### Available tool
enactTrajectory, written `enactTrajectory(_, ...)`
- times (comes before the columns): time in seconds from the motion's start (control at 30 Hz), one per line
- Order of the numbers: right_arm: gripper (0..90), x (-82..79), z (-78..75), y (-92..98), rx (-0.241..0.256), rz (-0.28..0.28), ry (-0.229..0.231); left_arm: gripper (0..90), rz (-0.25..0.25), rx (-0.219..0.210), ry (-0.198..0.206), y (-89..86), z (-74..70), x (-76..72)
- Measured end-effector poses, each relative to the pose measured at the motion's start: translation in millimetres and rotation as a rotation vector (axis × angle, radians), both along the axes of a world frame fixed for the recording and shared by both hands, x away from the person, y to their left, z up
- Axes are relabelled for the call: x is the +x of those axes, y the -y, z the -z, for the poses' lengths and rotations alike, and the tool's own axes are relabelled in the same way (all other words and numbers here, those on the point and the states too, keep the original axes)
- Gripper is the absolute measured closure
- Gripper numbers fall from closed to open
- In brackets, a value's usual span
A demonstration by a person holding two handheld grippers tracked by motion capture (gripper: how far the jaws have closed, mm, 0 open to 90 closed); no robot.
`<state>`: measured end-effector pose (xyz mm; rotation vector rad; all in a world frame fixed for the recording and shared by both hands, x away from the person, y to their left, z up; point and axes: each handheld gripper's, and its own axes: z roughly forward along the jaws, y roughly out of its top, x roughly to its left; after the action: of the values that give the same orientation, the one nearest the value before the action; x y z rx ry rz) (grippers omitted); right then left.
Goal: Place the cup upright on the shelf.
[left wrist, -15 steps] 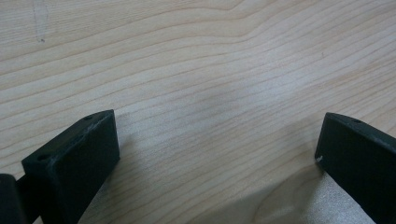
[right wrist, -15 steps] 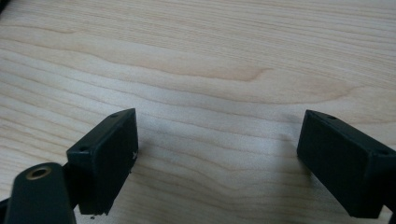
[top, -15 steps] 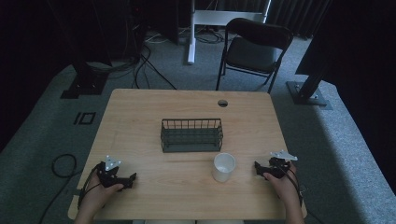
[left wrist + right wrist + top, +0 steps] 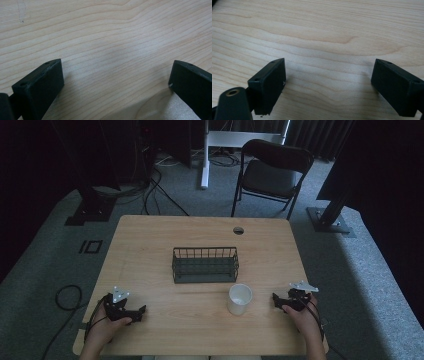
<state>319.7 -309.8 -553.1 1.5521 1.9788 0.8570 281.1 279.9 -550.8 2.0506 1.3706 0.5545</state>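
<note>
Near edge of wooden table [image 4: 150, 245]: left gripper [image 4: 141, 310] held in left hand [image 4: 107, 325] at the near-left corner, resting low on the top, jaws pointing toward table centre. Jaws spread wide in the left gripper view, bare wood grain between them, nothing pinched. Grey three-cornered plate on top of the tool. Right gripper [image 4: 274, 298] held in right hand [image 4: 302, 317] at the near-right edge, jaws pointing left toward the cup. Jaws likewise spread in the right gripper view, bare wood between, nothing held. Cables trailing from both tools off the near edge. White cup [image 4: 239, 299] upright, open end up, right of table centre, near the right gripper but apart from it. Just beyond the cup: dark wire basket [image 4: 205, 264], rectangular, mid-table, long side facing the person, apparently empty, not touching the cup. Round cable hole [image 4: 238, 230] near far edge. Beyond the table: black folding chair [image 4: 272, 170] on grey carpet, floor cables, white stand leg [image 4: 206, 155], dark stand bases at left and right.
</note>
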Motion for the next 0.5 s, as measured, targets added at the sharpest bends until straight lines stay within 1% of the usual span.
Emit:
enactTrajectory(0.13,12.1,0.0,0.0,0.0,0.000,0.000,0.000,0.1,0.004,-0.002,0.001,0.1,0.1,0.4)
enactTrajectory(0.2,12.1,0.0,-0.1,0.0,0.000,0.000,0.000,0.3,0.028,0.000,0.002,1.3,0.0,0.3)
enactTrajectory(0.33,12.1,0.0,-0.1,-0.1,0.000,0.000,0.000,0.3,0.039,0.000,0.002,3.2,-0.1,0.5)
enactTrajectory(0.5,11.9,0.1,0.0,-0.1,0.001,-0.001,0.000,0.3,0.070,-0.008,0.007,9.7,-0.3,-0.4)
